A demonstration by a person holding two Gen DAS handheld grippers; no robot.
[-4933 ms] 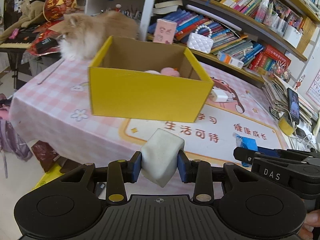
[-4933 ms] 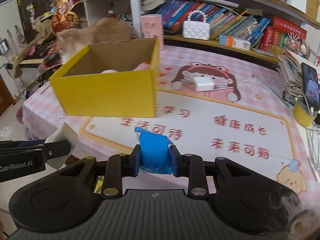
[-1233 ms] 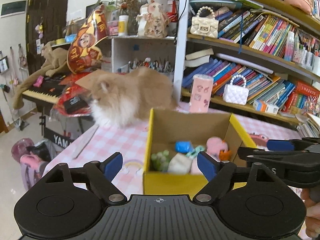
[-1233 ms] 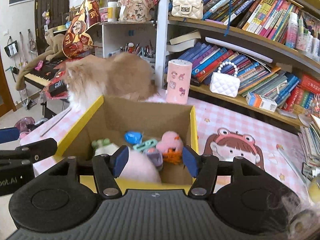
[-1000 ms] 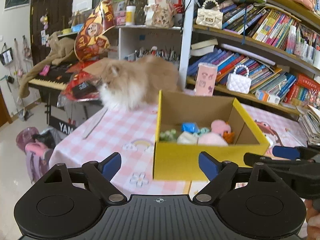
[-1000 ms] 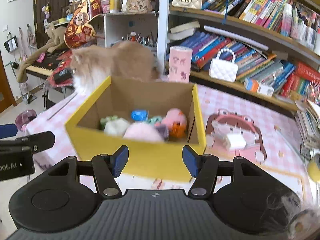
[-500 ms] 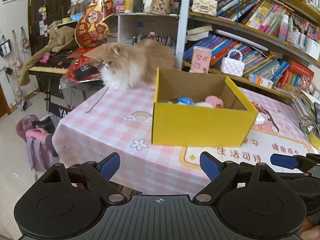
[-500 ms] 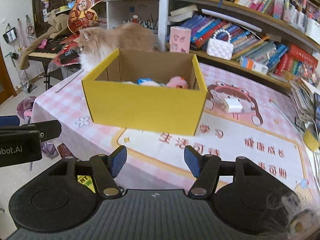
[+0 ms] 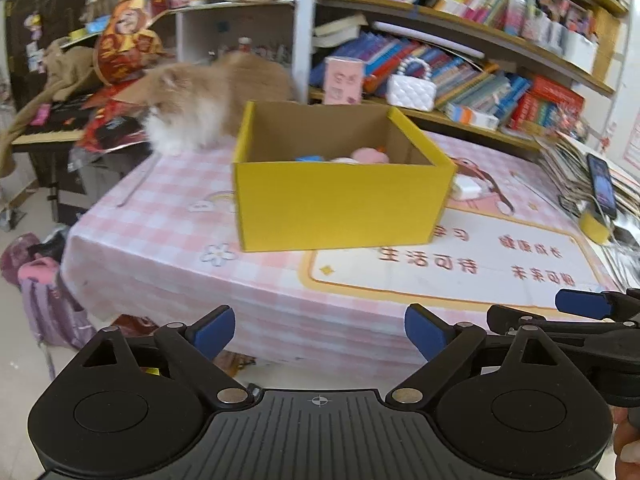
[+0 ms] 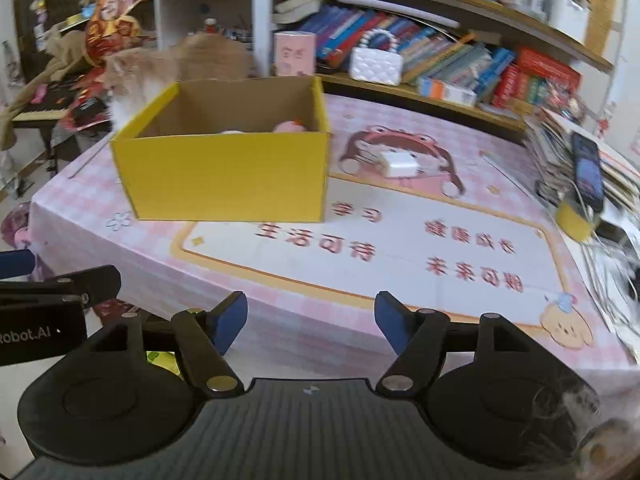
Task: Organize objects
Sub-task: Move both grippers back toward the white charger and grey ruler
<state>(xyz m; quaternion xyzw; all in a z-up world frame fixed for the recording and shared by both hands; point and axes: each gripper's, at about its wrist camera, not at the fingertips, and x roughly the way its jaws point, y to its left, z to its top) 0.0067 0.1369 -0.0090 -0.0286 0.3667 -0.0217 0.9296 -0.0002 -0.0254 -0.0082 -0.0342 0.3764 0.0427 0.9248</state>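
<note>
Nearest, the left gripper and right gripper hang off the near edge of the table with jaws spread wide and nothing between the pads; both have just been opening further, and neither touches anything. With both hands free, the step in hand looks like seeking the next loose thing, so the person should scan the bare mat, pick one target per gripper, and keep the jaws wide until the pads straddle it. Farther back the box sits on the table with the toys inside it, a charger lying just beyond it to the right and a cat behind it.
</note>
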